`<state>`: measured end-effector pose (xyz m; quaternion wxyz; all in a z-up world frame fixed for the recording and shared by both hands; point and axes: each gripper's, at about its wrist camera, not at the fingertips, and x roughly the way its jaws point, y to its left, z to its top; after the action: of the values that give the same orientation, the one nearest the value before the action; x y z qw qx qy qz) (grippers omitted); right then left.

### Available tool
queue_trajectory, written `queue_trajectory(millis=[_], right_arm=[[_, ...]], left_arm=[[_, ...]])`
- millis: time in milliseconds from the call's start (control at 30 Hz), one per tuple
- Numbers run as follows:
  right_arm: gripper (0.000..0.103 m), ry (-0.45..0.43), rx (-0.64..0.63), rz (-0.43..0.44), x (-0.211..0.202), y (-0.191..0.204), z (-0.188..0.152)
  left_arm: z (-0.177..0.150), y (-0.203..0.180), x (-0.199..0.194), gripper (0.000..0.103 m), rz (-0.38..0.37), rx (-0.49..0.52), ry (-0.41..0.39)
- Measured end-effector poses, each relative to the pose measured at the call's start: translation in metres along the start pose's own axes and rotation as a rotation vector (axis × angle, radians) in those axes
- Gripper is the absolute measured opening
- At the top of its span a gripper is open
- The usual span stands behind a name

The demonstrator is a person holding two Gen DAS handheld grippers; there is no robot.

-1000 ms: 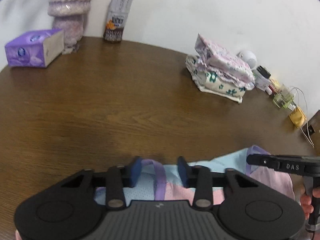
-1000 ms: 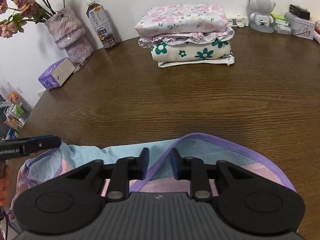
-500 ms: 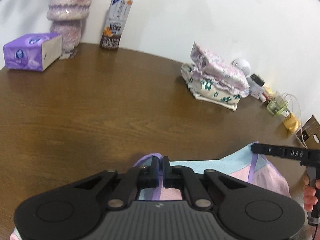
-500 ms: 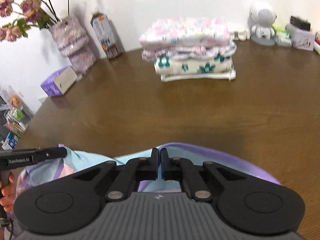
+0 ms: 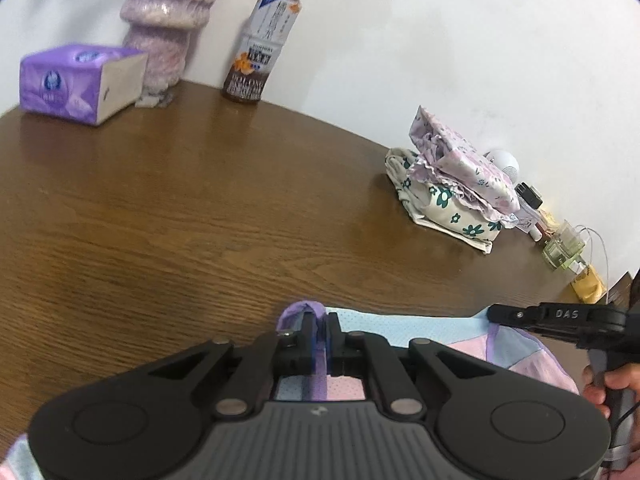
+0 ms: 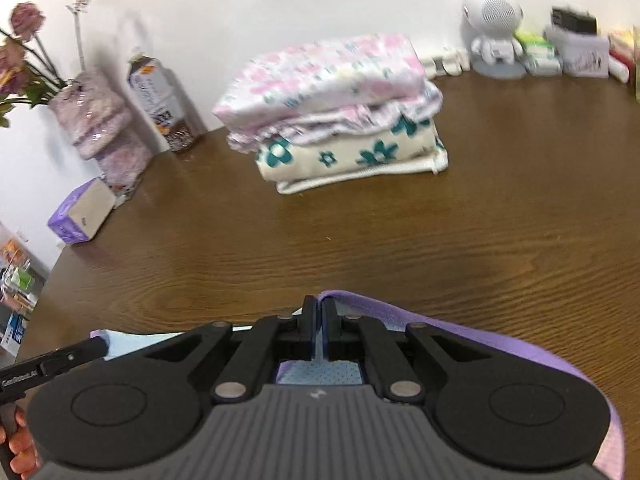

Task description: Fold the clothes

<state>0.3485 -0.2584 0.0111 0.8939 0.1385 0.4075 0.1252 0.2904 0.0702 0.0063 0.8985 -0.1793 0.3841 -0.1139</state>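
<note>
Left wrist view: left gripper (image 5: 319, 326) pinches the garment (image 5: 404, 330) purple trim; right gripper (image 6: 319, 312) likewise pinches its hem above the tabletop (image 6: 360, 240).

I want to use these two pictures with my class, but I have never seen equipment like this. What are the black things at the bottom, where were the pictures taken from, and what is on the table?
There is no robot: a person holds one set of hand tongs in each hand. Each carries a wide-angle camera looking along its two fingers, so one picture comes from the left tongs, the other from the right tongs. Both are shut on the purple-trimmed edge of a light blue and pink garment at the near edge of the brown table. Further back sit a stack of folded floral clothes, a drink bottle, a purple tissue box, a fuzzy pink vase with flowers, and a small white figure.
</note>
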Motion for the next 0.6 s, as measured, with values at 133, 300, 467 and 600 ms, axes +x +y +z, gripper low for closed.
queue_trajectory(millis=[133,300,467,600], right_arm=[[0.010,0.004,0.029,0.004,0.013,-0.009,-0.005],[0.033,-0.014,-0.065,-0.017,-0.018,-0.015,-0.013],[0.041,-0.020,-0.231,-0.069,-0.057,-0.021,-0.030],[0.042,0.008,-0.301,-0.100,-0.071,-0.042,-0.059]], left_arm=[[0.000,0.001,-0.012,0.026,-0.015,-0.007,-0.012],[-0.010,-0.003,-0.063,0.041,-0.018,0.068,-0.022],[-0.045,0.000,-0.117,0.042,0.116,0.250,-0.017],[-0.073,0.008,-0.131,0.042,0.199,0.330,0.034]])
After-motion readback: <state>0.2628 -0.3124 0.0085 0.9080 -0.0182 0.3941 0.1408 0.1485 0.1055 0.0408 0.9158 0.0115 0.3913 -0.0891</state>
